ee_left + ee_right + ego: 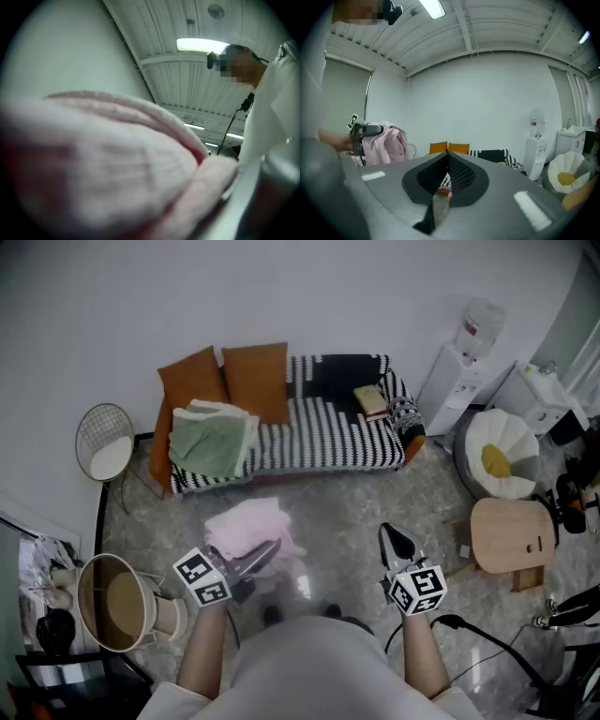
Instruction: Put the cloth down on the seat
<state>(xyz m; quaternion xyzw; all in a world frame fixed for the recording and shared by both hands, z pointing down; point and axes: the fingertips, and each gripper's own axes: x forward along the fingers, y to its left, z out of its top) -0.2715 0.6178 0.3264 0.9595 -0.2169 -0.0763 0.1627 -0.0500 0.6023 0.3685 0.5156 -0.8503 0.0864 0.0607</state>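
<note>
Left gripper (272, 549) clenches one pink cloth (246, 521); right gripper (395, 534) closed, empty; two orange cushions (253, 376) on one sofa (323, 432)

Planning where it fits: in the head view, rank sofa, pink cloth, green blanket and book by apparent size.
1. sofa
2. pink cloth and green blanket, about alike; the cloth is nearer the camera
3. book

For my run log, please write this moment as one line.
left tool: shut on pink cloth | right tool: shut, empty | sofa seat: pink cloth not yet on it
</note>
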